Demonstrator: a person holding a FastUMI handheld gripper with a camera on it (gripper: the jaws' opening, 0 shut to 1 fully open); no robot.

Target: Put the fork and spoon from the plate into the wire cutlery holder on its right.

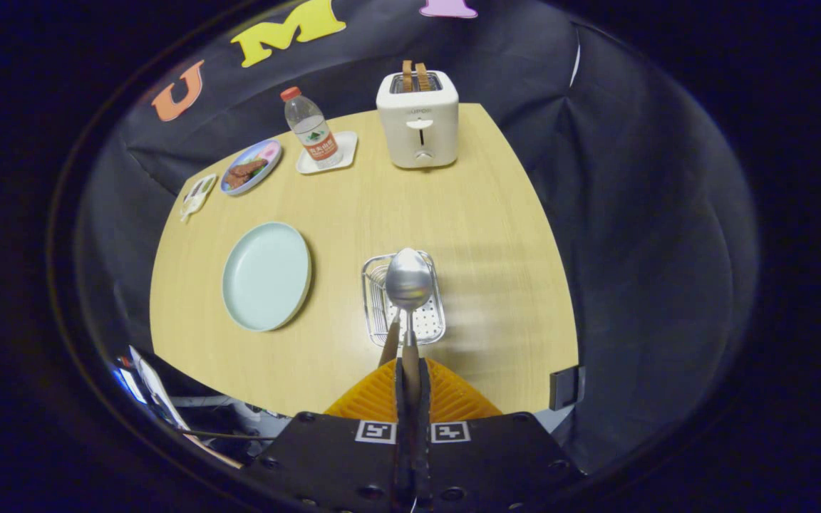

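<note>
Cutlery is seen at the wire cutlery holder (403, 299): one spoon (408, 279) is clamped by its handle between the closed fingers of the gripper (410, 370), bowl raised over the holder, and a second wooden handle, probably the fork (390, 343), leans from the holder beside it. The pale plate (266, 276) lies bare left of the holder on the table (496, 235). Farther back, one toaster (418, 120) with two slices, one water bottle (311, 130) on a coaster (343, 146), and one dish of food (251, 167) are set.
</note>
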